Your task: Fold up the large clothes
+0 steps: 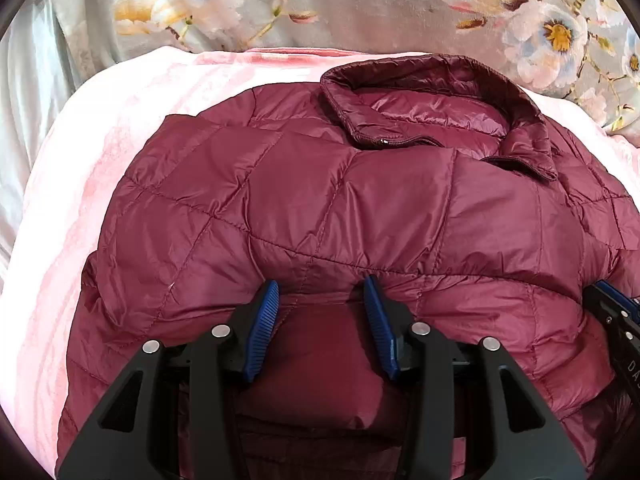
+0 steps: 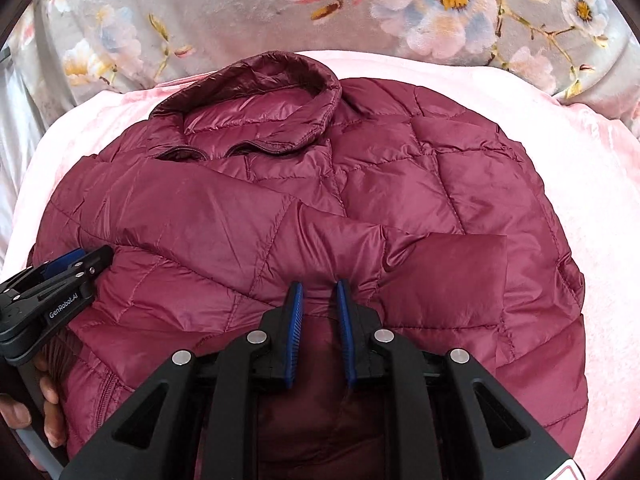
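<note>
Left hand-held gripper [image 1: 322,284] released over jacket [image 1: 300,200]; right hand-held gripper [image 2: 319,284] pinches fold; hand [image 2: 48,404] only in right view.

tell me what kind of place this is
Most likely a bedroom, on a bed: the maroon quilted jacket lies on a soft pink blanket, and beyond it a grey floral bedspread covers the rest of the surface. No walls or furniture show.

Maroon quilted puffer jacket [image 1: 304,200], diamond-stitched with a glossy shell, lying front-up on a pink blanket. Stand-up collar [image 1: 432,92] at the far end, its zipper parted. Sleeves folded across the chest; the near hem is bunched and raised.
</note>
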